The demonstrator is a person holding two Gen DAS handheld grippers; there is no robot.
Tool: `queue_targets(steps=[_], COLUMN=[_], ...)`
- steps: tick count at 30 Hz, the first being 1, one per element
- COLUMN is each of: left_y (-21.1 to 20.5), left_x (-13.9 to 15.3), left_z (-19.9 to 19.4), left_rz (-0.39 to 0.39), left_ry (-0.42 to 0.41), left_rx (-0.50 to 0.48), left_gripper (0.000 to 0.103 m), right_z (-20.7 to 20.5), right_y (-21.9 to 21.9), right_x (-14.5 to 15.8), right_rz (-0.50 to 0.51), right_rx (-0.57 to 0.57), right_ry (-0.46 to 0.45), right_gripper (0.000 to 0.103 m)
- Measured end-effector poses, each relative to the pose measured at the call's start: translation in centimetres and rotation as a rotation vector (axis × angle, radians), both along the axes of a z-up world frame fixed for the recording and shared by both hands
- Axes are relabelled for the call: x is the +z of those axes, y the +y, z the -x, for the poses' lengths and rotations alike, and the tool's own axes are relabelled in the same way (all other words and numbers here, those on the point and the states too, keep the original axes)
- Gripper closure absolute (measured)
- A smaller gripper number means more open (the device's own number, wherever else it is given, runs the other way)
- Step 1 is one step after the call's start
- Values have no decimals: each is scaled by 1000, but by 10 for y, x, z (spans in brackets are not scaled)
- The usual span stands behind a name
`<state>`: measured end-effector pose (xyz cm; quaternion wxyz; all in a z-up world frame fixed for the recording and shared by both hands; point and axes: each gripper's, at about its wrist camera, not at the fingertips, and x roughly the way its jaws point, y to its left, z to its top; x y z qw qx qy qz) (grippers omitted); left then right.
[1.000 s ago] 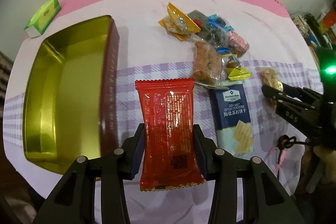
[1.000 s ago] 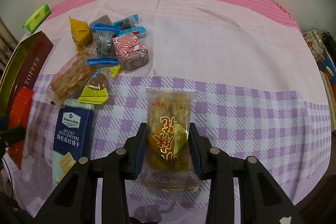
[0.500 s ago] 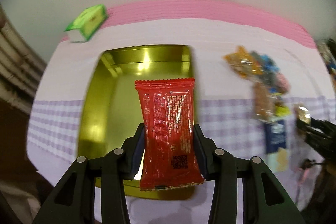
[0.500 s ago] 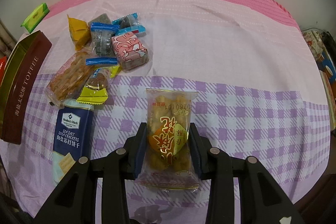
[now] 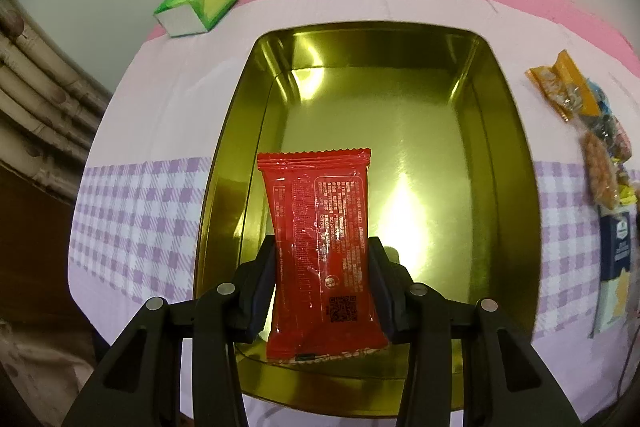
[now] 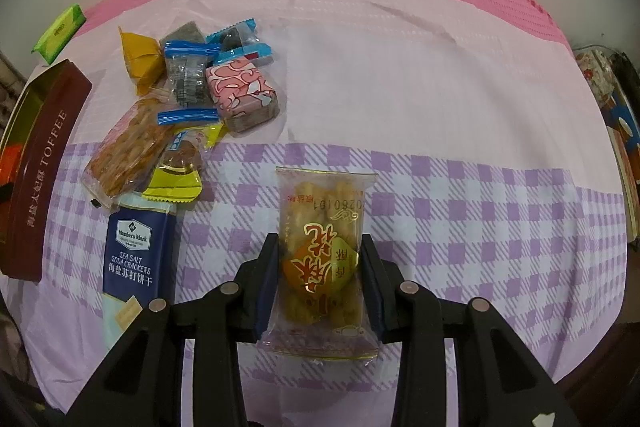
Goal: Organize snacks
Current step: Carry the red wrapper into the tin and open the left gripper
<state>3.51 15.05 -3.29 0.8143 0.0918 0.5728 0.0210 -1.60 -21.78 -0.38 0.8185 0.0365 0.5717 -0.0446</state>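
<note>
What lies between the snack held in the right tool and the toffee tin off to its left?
In the right wrist view, the blue soda cracker pack lies between the clear-wrapped snack and the toffee tin, on checked cloth.

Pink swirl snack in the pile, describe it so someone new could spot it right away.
Right of the tin lies a snack pile. At its right edge sits the pink swirl snack, a blocky clear-wrapped cake. It alone has a pink-and-white swirl top; its neighbours are blue-sealed or yellow.

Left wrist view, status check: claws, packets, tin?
Left claw shut on red packet, over open gold tin. Right claw shut on clear snack packet, above tablecloth. Tin looks empty.
</note>
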Motion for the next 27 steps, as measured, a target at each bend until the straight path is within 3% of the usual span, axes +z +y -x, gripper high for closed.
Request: queue_targets(steps=[27], left_y=[8], left_x=[-13], left_z=[1], left_rz=[-22], left_ry=[27], left_rx=[15], left_gripper=[58], right_z=[-3], right_y=[2], right_x=[0], right_rz=[4], right_rx=[-12], right_ry=[8], right_gripper=[69])
